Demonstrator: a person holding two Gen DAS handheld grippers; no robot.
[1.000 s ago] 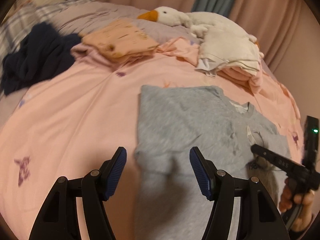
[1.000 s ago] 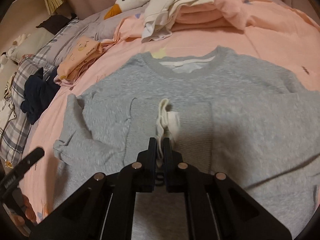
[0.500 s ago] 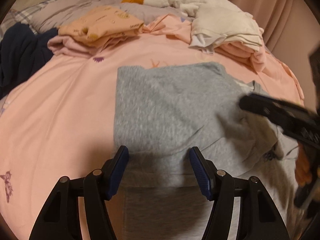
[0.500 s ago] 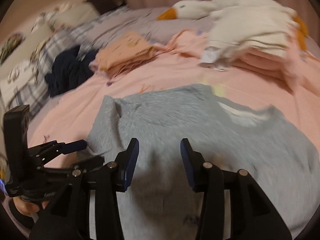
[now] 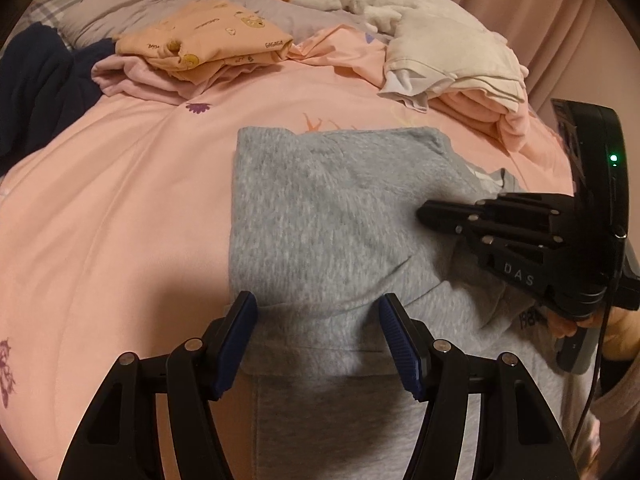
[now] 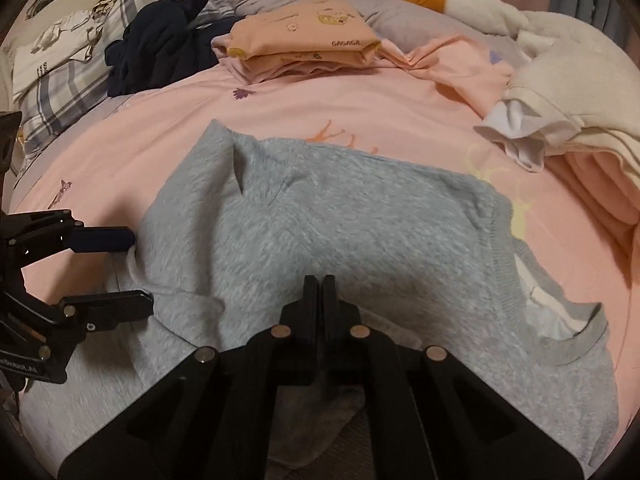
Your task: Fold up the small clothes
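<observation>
Left wrist view: the left gripper (image 5: 318, 336) hangs with its blue-padded fingers (image 5: 396, 340) spread wide over the near fold of the grey sweatshirt (image 5: 320, 216), holding nothing. The sweatshirt lies on the pink bed sheet (image 5: 120, 208) with one side already turned in over the body, which leaves a straight left edge, probably so the remaining folds come out square. The right gripper (image 5: 424, 214) reaches in from the right with its jaws together over the folded layer; whether cloth sits between them cannot be told here. Behind, a folded orange garment (image 5: 208, 44) and a cream pile (image 5: 448, 60) sit well apart from the work area, likely finished pieces kept clear.

Right wrist view: the right gripper (image 6: 319, 280) is pressed shut just above the grey cloth, seemingly empty, perhaps flattening or about to pinch. The left gripper (image 6: 132, 268) stands spread at the sweatshirt's left edge, placed to take that edge. A plush goose (image 6: 472, 4) lies by the pillows.
</observation>
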